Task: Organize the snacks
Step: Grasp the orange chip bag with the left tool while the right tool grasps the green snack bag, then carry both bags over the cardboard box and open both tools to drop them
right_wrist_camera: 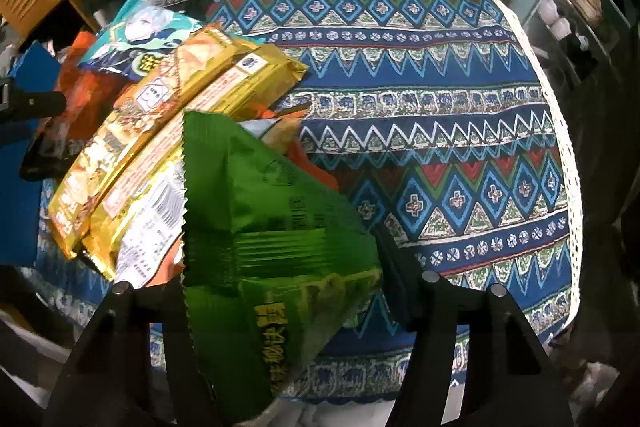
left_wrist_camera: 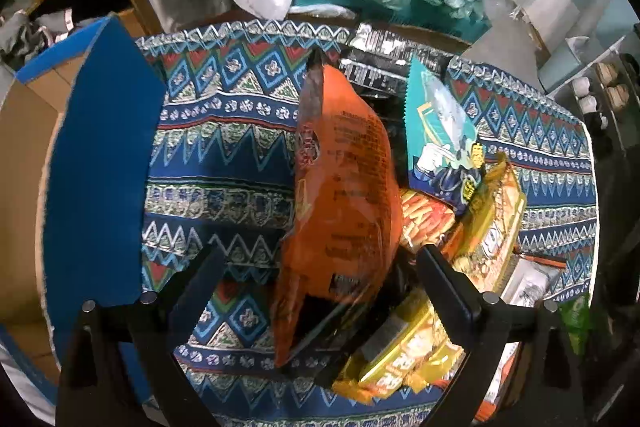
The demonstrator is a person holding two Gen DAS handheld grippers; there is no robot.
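Landmark: patterned tablecloth (right_wrist_camera: 420, 131), blue with zigzag and diamond bands, spread over the table; every place below is given against it.
Left claw: my left gripper (left_wrist_camera: 320, 267) has its two fingers standing wide apart, with the orange snack bag (left_wrist_camera: 344, 195) between them. I cannot tell from either view whether the pads actually press the bag, so I cannot tell if it is clamped.
Orange snack bag: upright above the middle of the cloth, printed text facing my left camera, its lower end down between my fingers.
Right claw: my right gripper (right_wrist_camera: 280, 279) has the green snack bag (right_wrist_camera: 272, 251) filling the gap between its fingers; the fingertips are hidden behind the bag, so I cannot tell whether it is clamped.
Green snack bag: raised over the cloth's near edge, tilted, serrated seal toward the left.
Snack pile: yellow packs (right_wrist_camera: 168, 131) lie stacked on the cloth's left part in the right view, with a teal packet (right_wrist_camera: 140, 35) showing a cartoon figure behind them.
Black packet (left_wrist_camera: 380, 63): at the cloth's far edge, behind the teal one.
Blue box flap (left_wrist_camera: 100, 167): just beside the cloth's left edge.
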